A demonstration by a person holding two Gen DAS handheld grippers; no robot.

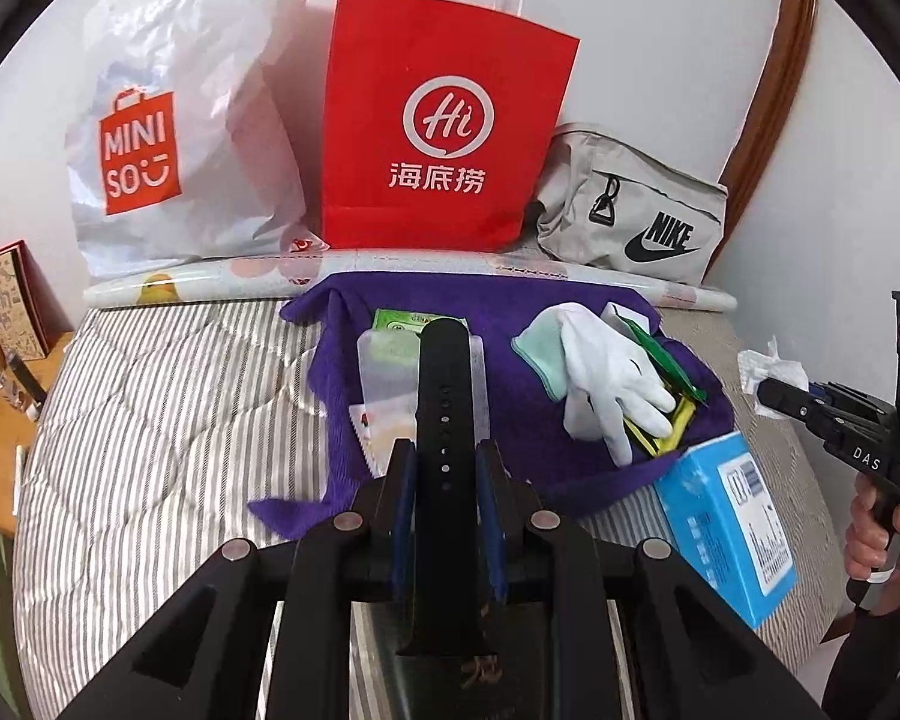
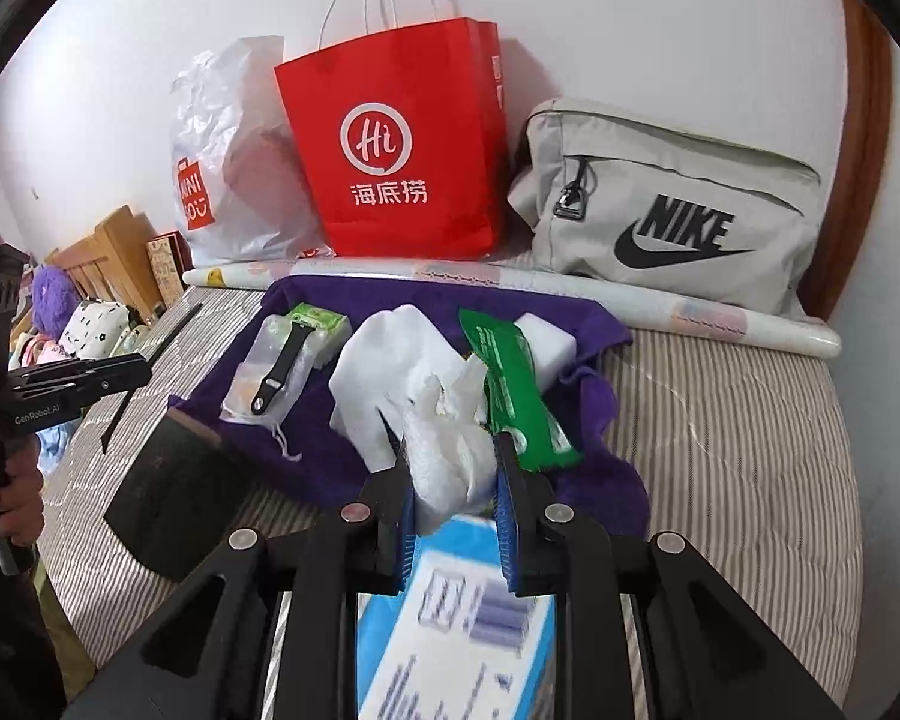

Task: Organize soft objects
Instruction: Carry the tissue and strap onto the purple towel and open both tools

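Observation:
My left gripper point(image 1: 444, 456) is shut on a black watch strap point(image 1: 444, 372) that sticks out forward over a purple towel point(image 1: 570, 456). On the towel lie a clear pouch point(image 1: 384, 384), a white glove point(image 1: 606, 378) and green packets point(image 1: 666, 360). My right gripper point(image 2: 450, 450) is shut on a crumpled white tissue point(image 2: 450, 444), above a blue box point(image 2: 456, 618). A second strap piece point(image 2: 276, 372) lies on the pouch in the right wrist view. Each gripper shows in the other's view: the right gripper point(image 1: 774, 390) and the left gripper point(image 2: 144, 369).
Against the wall stand a Miniso plastic bag point(image 1: 168, 138), a red paper bag point(image 1: 438, 126) and a grey Nike bag point(image 1: 636, 210), behind a rolled sheet point(image 1: 390, 267). A dark box point(image 2: 174, 498) lies on the striped quilt point(image 1: 168, 420). A wooden bed frame point(image 2: 108, 258) is at left.

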